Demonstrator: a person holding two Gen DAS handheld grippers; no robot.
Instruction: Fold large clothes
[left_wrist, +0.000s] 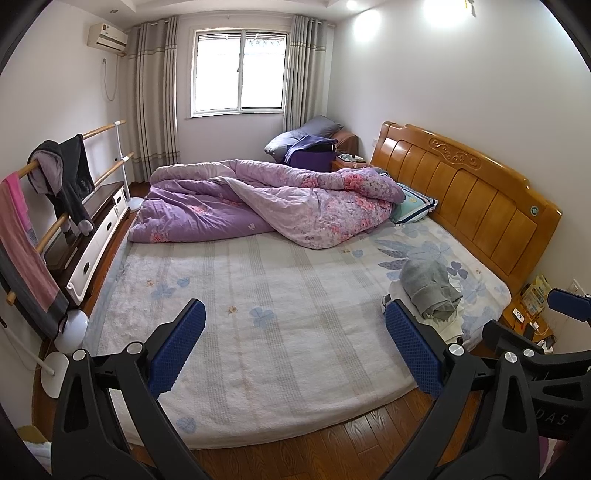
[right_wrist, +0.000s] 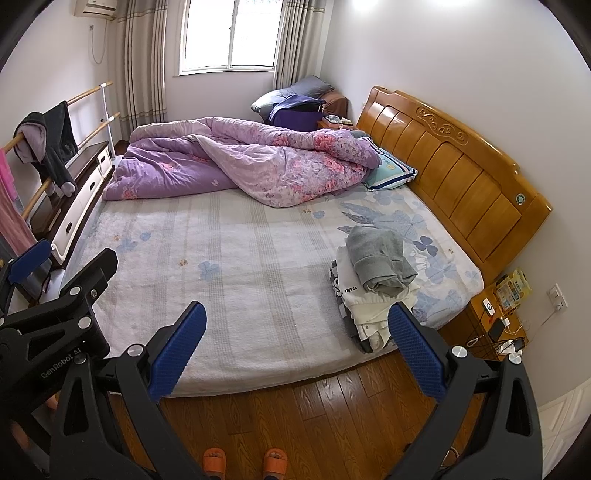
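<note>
A stack of folded clothes sits near the bed's right front edge: a grey garment (right_wrist: 380, 264) on top of a white one (right_wrist: 369, 310). The grey garment also shows in the left wrist view (left_wrist: 430, 288). My left gripper (left_wrist: 295, 325) is open and empty, held above the bed's front edge. My right gripper (right_wrist: 297, 325) is open and empty, held over the floor in front of the bed, left of the stack. Dark and pink clothes (left_wrist: 62, 177) hang on a wooden rack at the left.
A crumpled purple floral quilt (left_wrist: 266, 199) covers the bed's far half. The pale flowered bedsheet (left_wrist: 240, 295) lies bare in the middle. A wooden headboard (left_wrist: 461, 199) is at right, a nightstand (right_wrist: 495, 321) with cables beyond it, a white drawer cabinet (left_wrist: 96, 236) at left.
</note>
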